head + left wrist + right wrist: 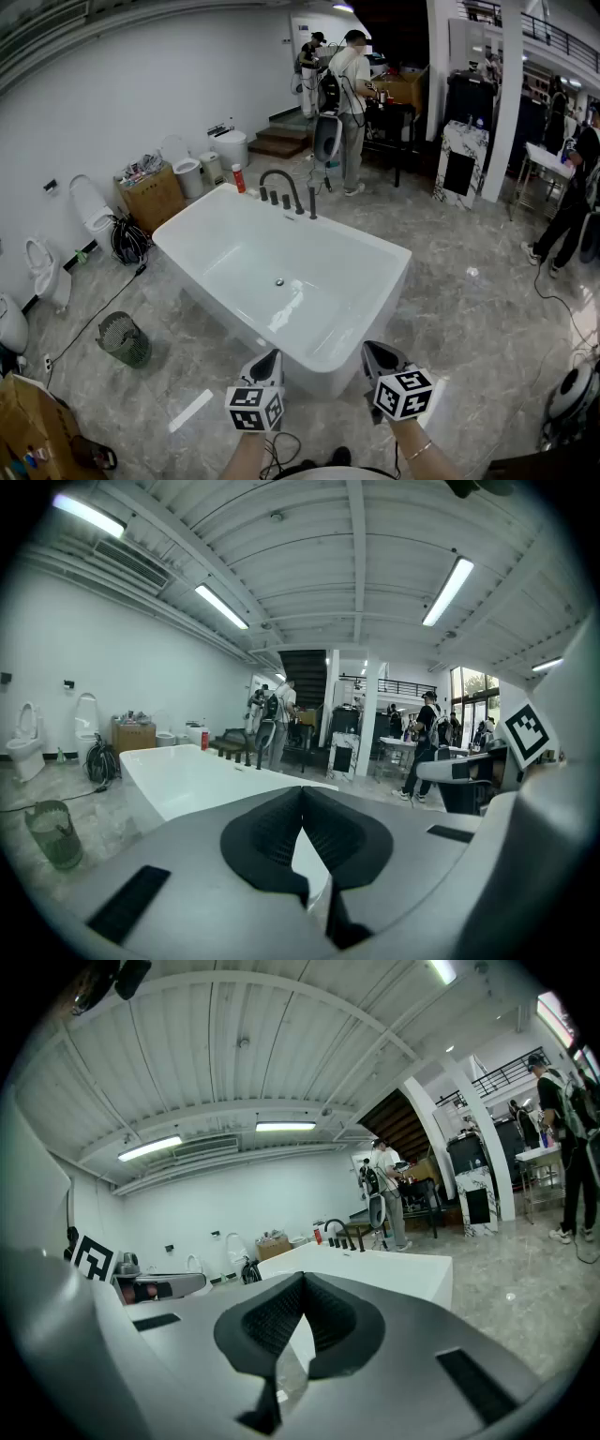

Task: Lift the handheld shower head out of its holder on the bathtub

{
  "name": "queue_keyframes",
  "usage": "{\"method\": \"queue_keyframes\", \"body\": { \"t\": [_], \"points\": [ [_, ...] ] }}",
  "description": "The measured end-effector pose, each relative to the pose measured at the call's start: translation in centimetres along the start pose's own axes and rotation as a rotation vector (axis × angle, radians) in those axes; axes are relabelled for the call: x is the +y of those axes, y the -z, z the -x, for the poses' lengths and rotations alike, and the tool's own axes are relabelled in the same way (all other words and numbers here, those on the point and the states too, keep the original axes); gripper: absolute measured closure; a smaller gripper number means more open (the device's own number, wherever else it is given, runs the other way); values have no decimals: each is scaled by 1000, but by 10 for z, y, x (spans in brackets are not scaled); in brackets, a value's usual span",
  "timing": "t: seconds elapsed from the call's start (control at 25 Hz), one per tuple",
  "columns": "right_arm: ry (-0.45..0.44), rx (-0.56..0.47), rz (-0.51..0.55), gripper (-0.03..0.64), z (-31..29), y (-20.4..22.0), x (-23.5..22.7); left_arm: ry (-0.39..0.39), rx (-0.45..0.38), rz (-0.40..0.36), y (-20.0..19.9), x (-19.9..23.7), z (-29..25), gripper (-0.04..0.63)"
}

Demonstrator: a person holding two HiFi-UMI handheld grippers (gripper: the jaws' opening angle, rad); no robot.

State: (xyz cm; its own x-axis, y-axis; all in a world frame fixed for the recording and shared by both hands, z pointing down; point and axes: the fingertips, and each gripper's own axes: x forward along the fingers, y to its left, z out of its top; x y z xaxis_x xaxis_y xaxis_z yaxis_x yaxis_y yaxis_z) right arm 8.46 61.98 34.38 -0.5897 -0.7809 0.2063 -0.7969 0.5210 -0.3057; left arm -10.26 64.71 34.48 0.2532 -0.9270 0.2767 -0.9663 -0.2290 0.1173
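A white freestanding bathtub (234,239) fills the middle of the head view. On its far rim stand a dark curved spout (281,185), small taps and the upright dark handheld shower head (312,202) in its holder. My left gripper (270,359) and right gripper (374,353) hover side by side just short of the tub's near rim, far from the shower head. Each is shut with nothing between its pads, as the left gripper (302,790) and right gripper (303,1278) show in their own views. The taps appear small and distant as fittings (343,1235).
A mesh waste bin (125,338) stands on the marble floor left of the tub. Toilets (94,212) and a cardboard box (152,196) line the left wall. A red can (239,178) sits by the far rim. People (352,103) stand behind; another person (570,206) is at right.
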Motion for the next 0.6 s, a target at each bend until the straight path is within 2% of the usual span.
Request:
{"method": "queue_keyframes", "body": {
  "t": [0.6],
  "points": [
    [-11,-20,-20,611,-4,-2,-30,-12,-4,-13,-2,-17,-27,575]
  ]
}}
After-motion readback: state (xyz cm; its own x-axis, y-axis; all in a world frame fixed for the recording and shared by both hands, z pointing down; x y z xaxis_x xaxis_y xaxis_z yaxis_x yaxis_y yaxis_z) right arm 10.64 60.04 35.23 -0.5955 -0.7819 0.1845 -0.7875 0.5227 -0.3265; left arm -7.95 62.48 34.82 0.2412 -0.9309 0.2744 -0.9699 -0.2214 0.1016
